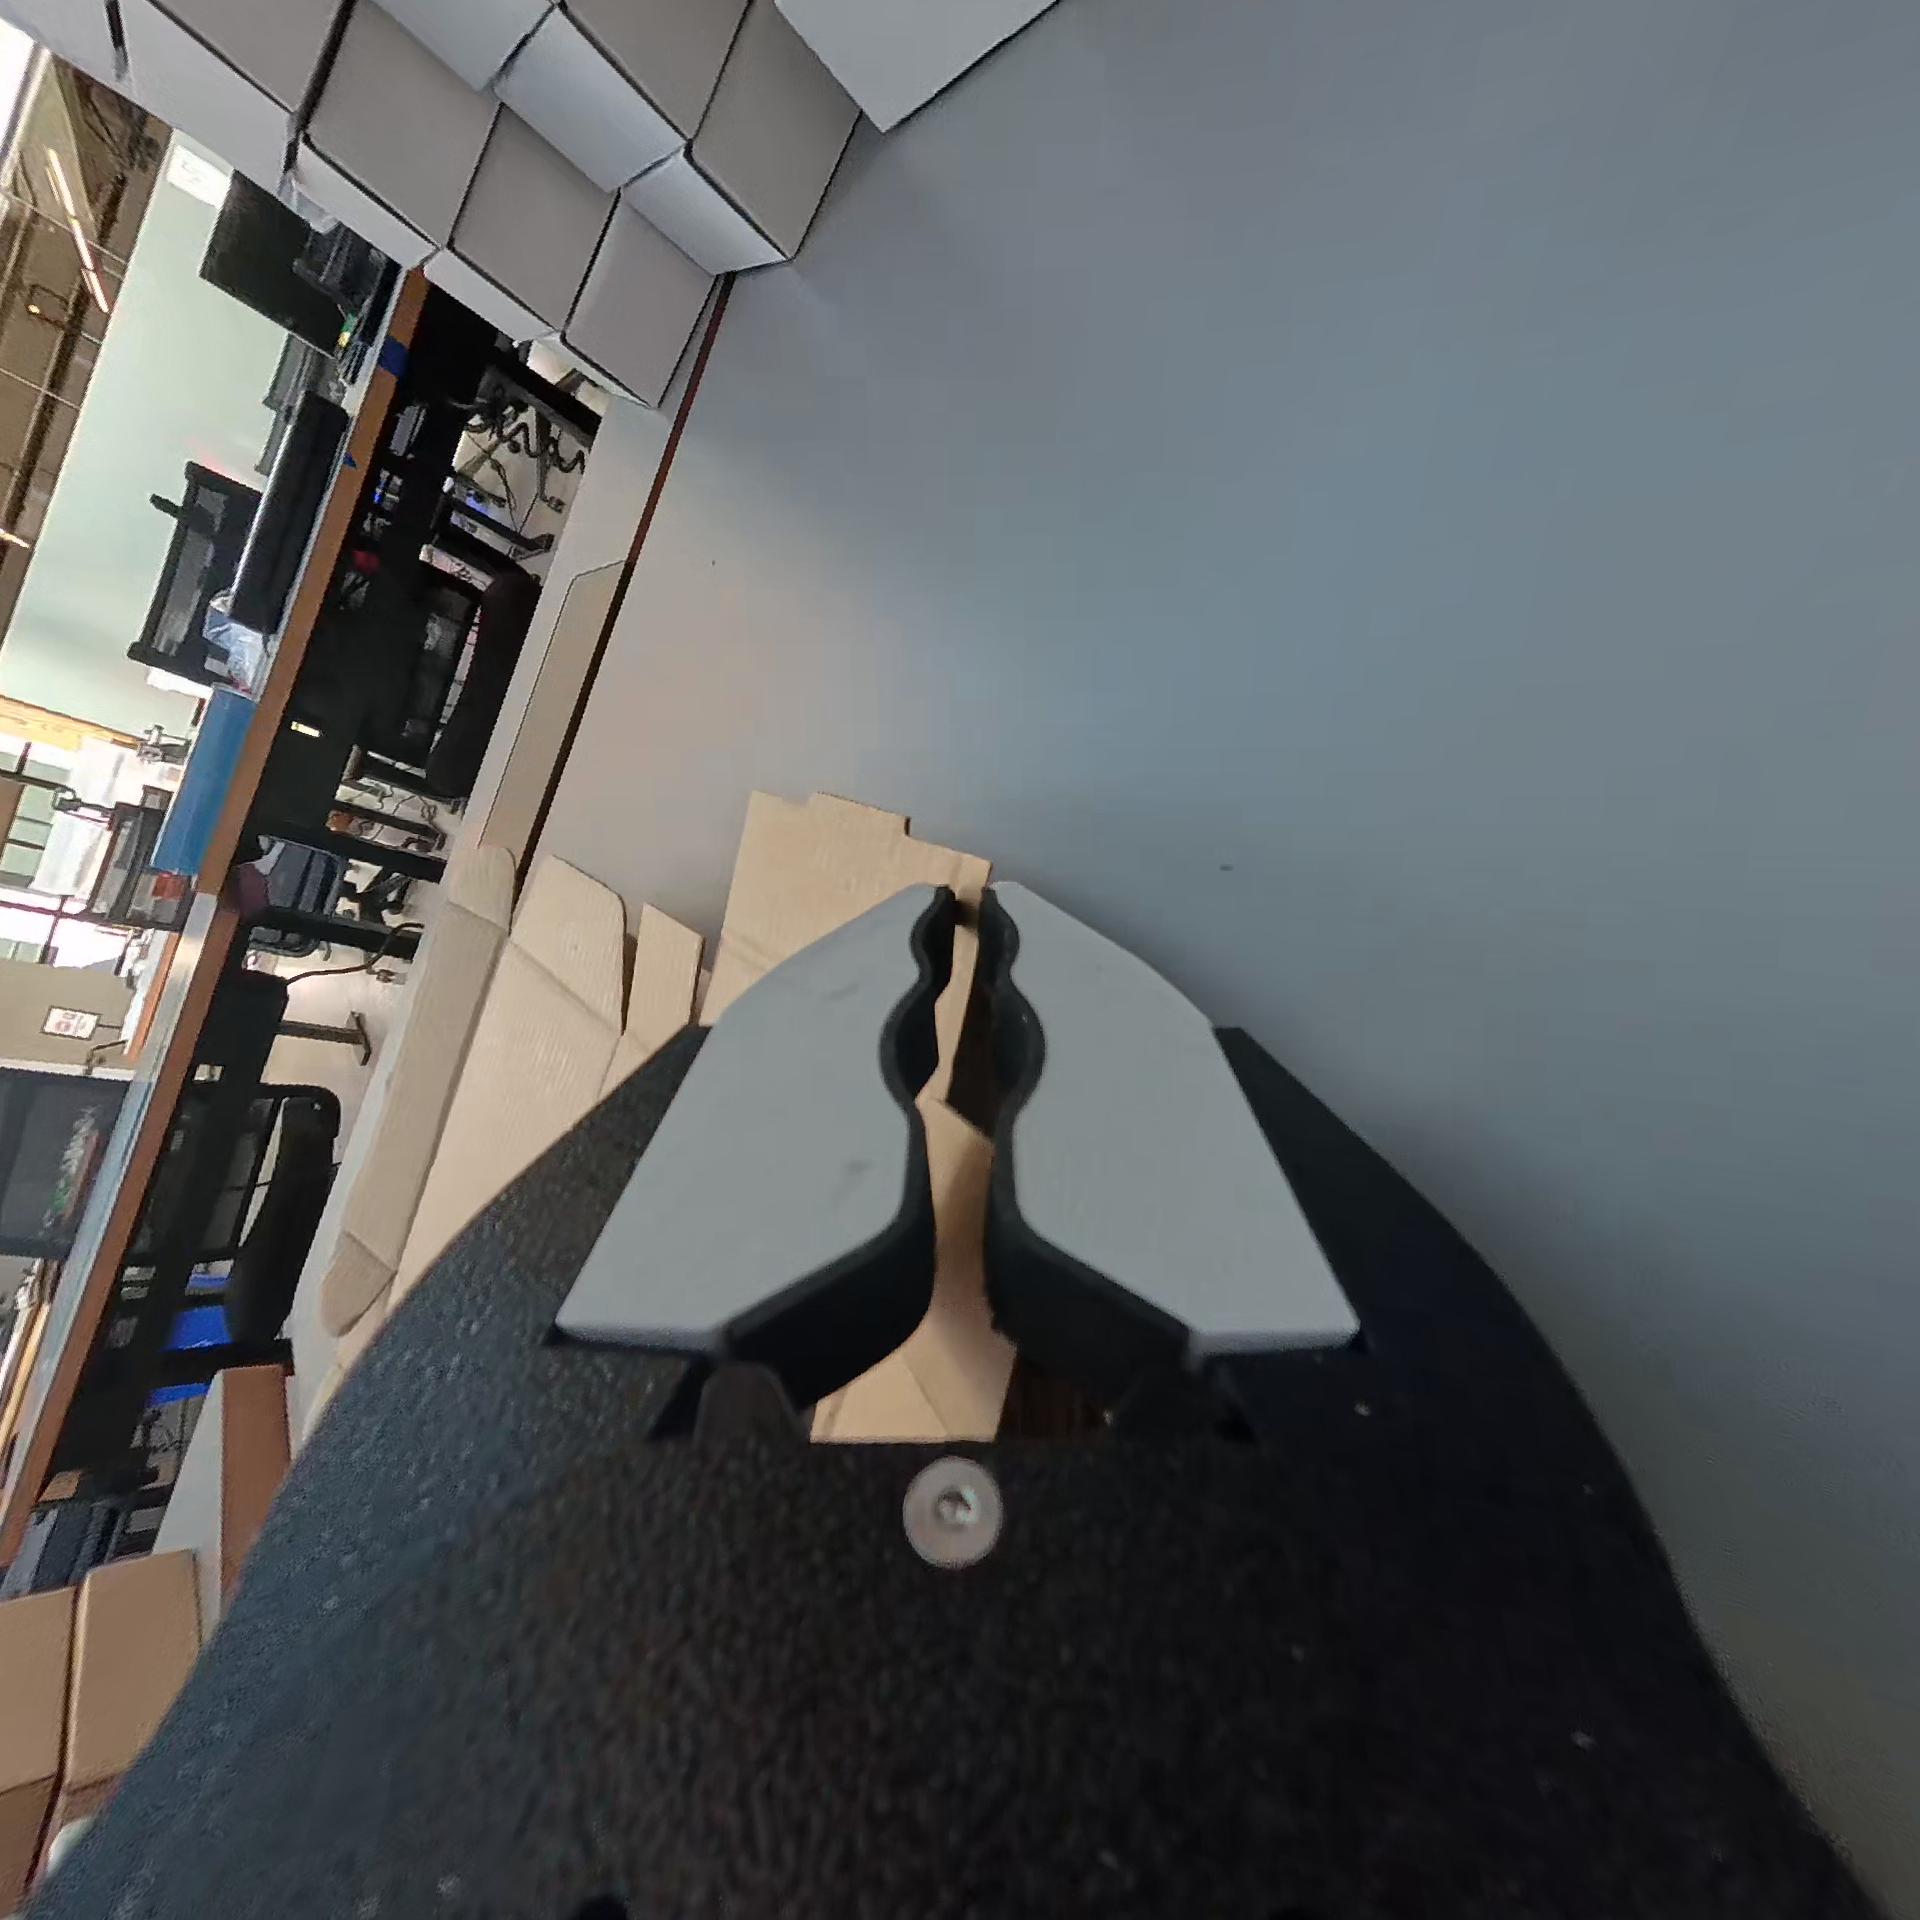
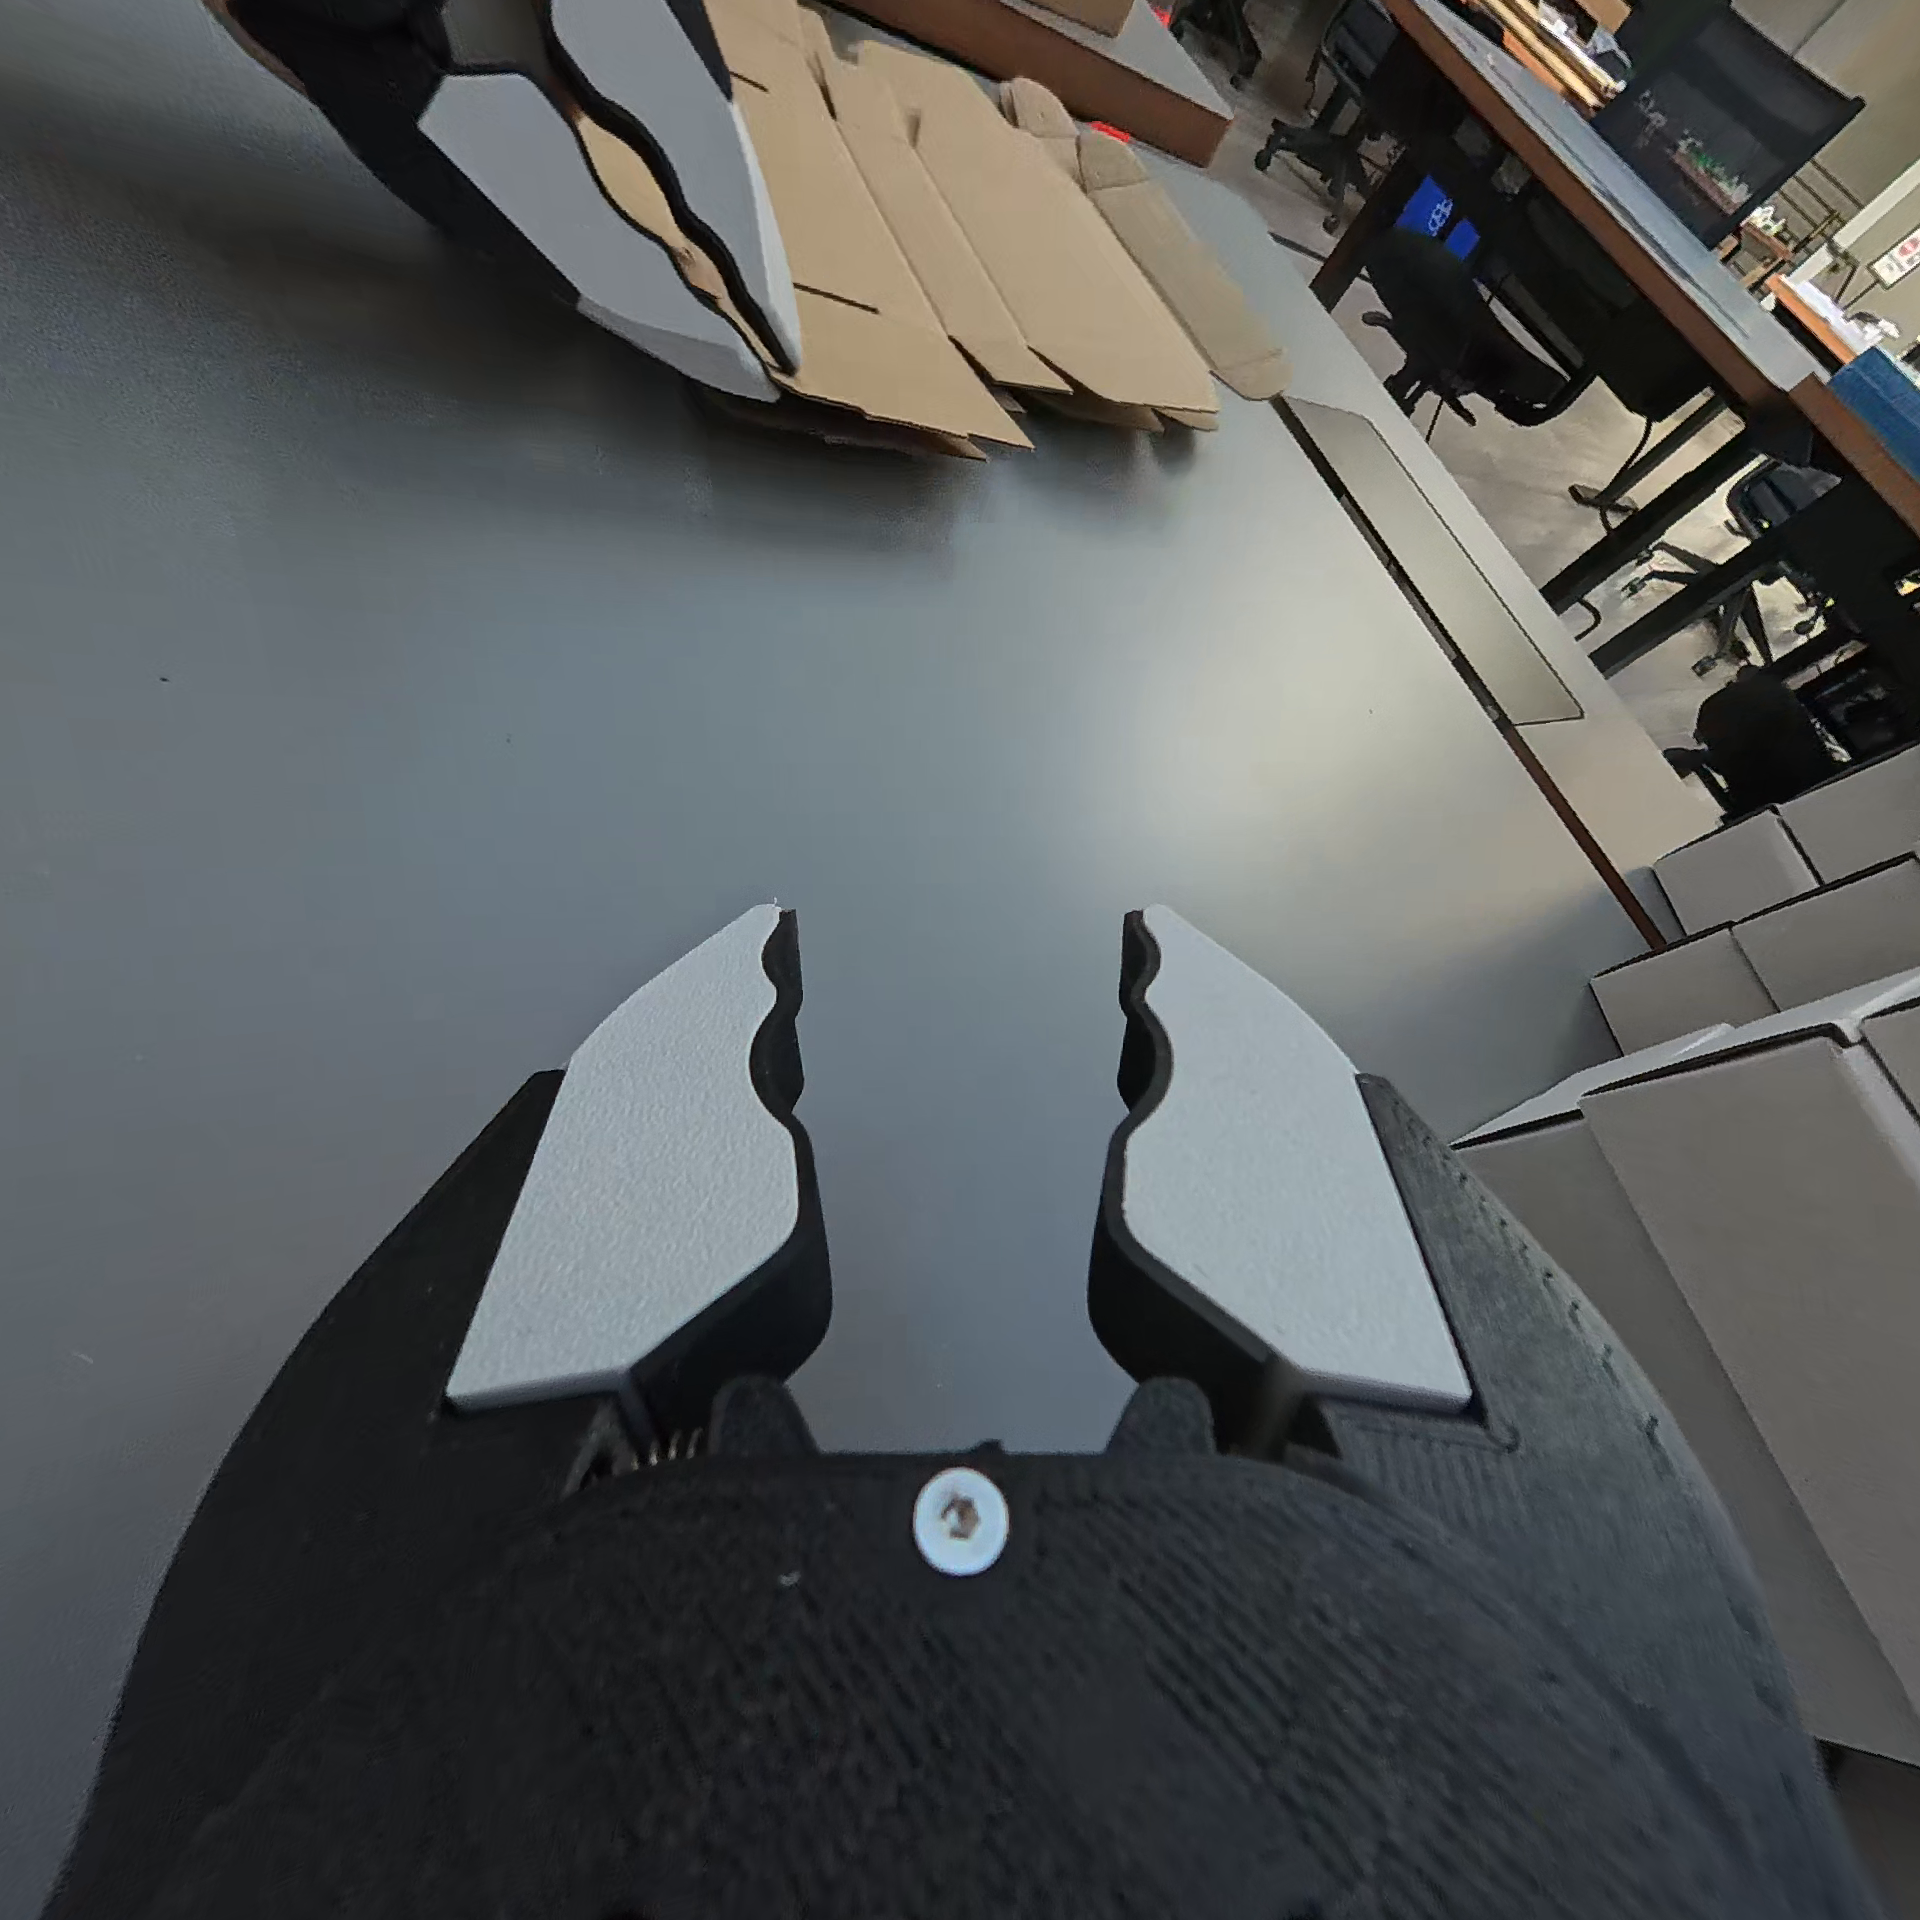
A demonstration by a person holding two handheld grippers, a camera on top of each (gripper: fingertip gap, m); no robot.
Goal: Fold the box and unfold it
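A pile of flat, unfolded brown cardboard boxes (image 2: 935,260) lies on the grey table (image 2: 520,675) at its far side; it also shows in the left wrist view (image 1: 831,862). My left gripper (image 1: 968,899) is shut on an edge flap of the top flat box, and cardboard shows between its fingers. The right wrist view shows the left gripper (image 2: 764,379) at top left, tilted and clamped on that flap. My right gripper (image 2: 961,925) is open and empty, low over bare table, well short of the pile.
Several folded grey-white boxes (image 2: 1714,1195) stand stacked at the table's right end; they also appear in the left wrist view (image 1: 540,208). The table's wood-trimmed edge (image 2: 1455,582) runs along the right. Office chairs (image 2: 1455,312) and desks stand beyond it.
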